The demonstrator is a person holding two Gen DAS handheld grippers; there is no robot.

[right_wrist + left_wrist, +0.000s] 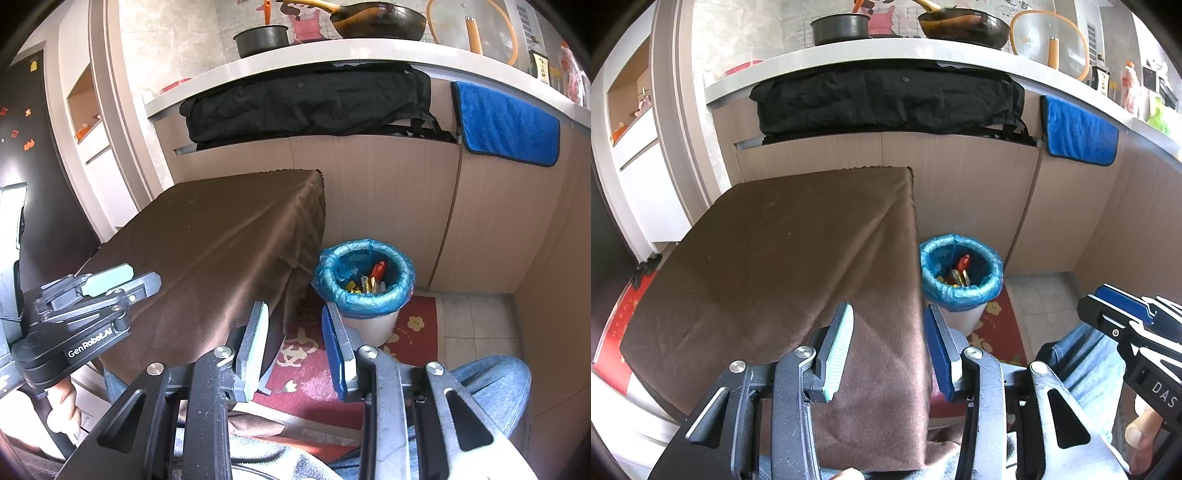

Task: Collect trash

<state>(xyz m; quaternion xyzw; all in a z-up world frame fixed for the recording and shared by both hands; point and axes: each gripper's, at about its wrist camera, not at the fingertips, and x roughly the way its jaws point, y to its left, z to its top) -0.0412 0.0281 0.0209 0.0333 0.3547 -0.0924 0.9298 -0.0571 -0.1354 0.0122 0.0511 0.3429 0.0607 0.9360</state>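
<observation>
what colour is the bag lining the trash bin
Blue, translucent plastic bag, clearest in the right wrist view.

Both grippers are built from dark grey linkage arms with silver round-head pivot screws. Each carries one mint-green ribbed pad and one blue pad: left gripper [888, 314], right gripper [295, 314]. "GenRobot.AI" is printed in white on the left body, "DAS" is readable on the right; blue jeans [491, 384] and bare skin are seen.
</observation>
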